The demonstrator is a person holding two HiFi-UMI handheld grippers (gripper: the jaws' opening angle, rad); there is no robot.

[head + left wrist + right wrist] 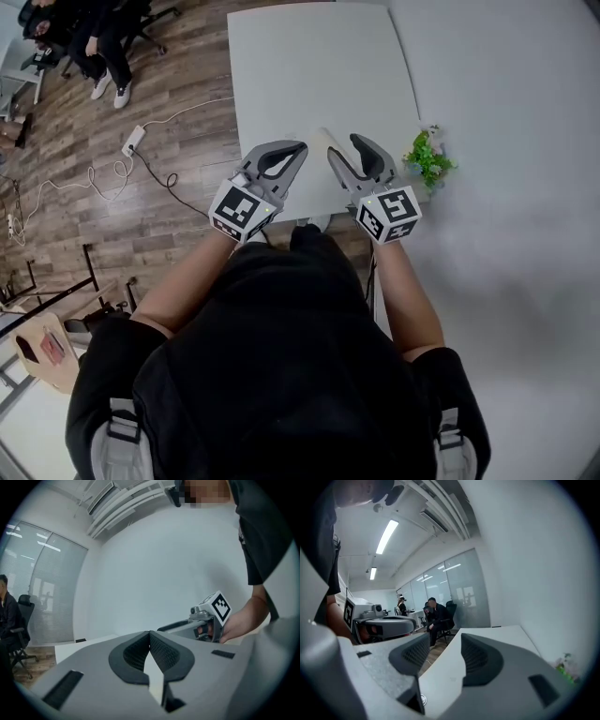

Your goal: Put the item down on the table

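While both grippers were held over the near edge of the white table (309, 66), the item (324, 146), a pale elongated thing whose kind could not be made out, lay on the table at that edge. In the head view it showed between the two tools. It sat just beside the inner jaw of the right gripper (344, 147), outside the jaws and not between them. Whether it touched that jaw could not be told. The right gripper was released: its own view showed the two dark pads (480, 656) well apart, with only tabletop between them. The left gripper (292, 152) was clenched on nothing, its ribbed pads meeting at the tips, and it stood over the table's near edge on the item's other side, apart from it. Neither gripper view showed the item itself. A small green plant (429, 159) with pale flowers stood at the table's near right corner, against the light wall (525, 112) that ran along the table's right side. Left of the table a white cable (173, 117) and a power strip (134, 141) lay on the wooden floor (178, 216). Beyond the table's far left corner were seated people (103, 37) in dark clothes on office chairs.
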